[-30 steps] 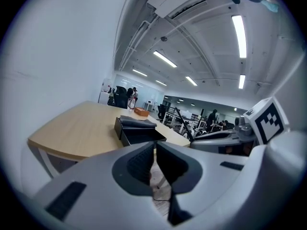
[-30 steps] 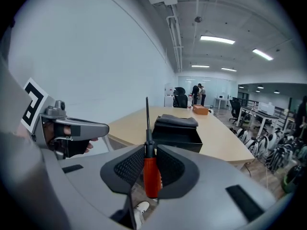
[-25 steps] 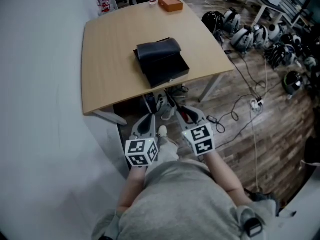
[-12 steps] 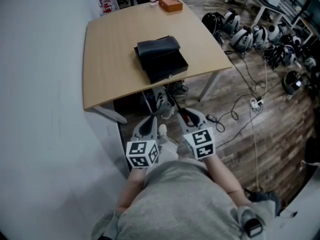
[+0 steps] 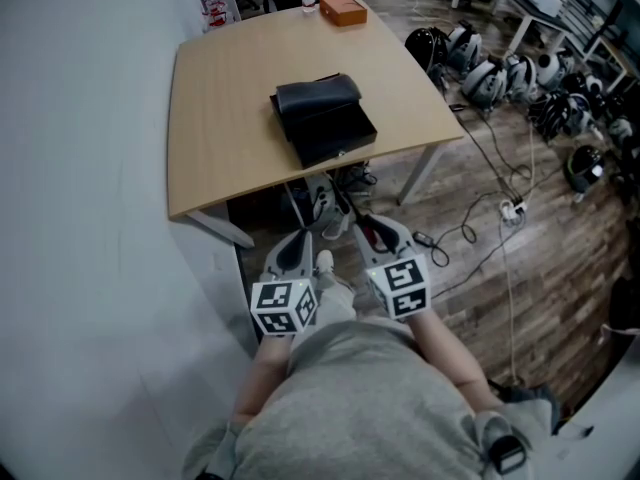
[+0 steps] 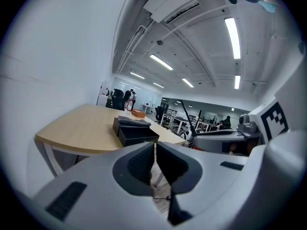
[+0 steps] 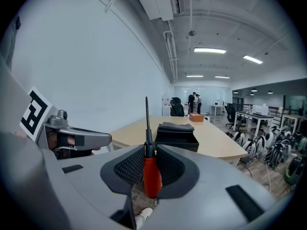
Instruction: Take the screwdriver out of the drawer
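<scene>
The black drawer box (image 5: pixel 322 118) sits open on the wooden table (image 5: pixel 220 88), with a dark cloth over its back. Both grippers hang in front of the table's near edge, below its top. My right gripper (image 5: pixel 372 230) is shut on the screwdriver (image 7: pixel 152 174). Its red handle sits between the pads and its thin shaft points upward. Beside it, my left gripper (image 5: pixel 297 248) has its jaws together with nothing between them (image 6: pixel 155 150). The drawer box (image 7: pixel 176 135) lies ahead of both grippers (image 6: pixel 134 131).
An orange box (image 5: pixel 343 8) lies at the table's far edge. Helmets and gear (image 5: pixel 500 68) crowd the floor at the right, with cables and a power strip (image 5: pixel 512 208). A white wall runs along the left. Table legs (image 5: pixel 420 178) stand just ahead.
Almost nothing: the head view has shifted slightly, while both grippers stay in place and the right one keeps its hold on the screwdriver.
</scene>
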`<state>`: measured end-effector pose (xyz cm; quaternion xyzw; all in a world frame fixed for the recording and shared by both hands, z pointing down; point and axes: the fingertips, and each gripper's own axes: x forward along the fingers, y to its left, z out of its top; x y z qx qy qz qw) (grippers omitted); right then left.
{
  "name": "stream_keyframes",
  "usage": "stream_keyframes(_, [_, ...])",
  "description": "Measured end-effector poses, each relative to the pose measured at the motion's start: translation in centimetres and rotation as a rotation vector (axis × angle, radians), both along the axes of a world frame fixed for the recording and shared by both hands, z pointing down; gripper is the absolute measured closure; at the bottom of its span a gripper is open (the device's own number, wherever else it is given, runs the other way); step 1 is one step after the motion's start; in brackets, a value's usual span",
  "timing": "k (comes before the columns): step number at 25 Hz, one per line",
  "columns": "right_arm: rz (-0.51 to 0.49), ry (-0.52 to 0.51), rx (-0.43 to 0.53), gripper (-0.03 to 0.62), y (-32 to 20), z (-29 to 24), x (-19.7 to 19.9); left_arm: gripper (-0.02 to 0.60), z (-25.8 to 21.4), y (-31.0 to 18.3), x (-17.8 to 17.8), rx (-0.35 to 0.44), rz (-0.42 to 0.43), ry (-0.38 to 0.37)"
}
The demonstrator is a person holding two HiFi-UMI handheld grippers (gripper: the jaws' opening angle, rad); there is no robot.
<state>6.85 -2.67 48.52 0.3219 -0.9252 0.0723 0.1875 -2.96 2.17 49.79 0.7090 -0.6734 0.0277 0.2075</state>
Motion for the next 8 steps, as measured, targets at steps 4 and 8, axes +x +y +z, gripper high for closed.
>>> stream_keyframes(4, [-0.004,-0.003,0.000,0.517,-0.08,-0.15,-0.06,0.572,-0.07,0.01,-0.19,-0.004,-0.008,-0.005])
stream_keyframes(8, [-0.004,-0.002,0.002,0.517,-0.04,-0.14,-0.25,0.572,-0.09,0.08,-0.58,-0.005,-0.014,-0.006])
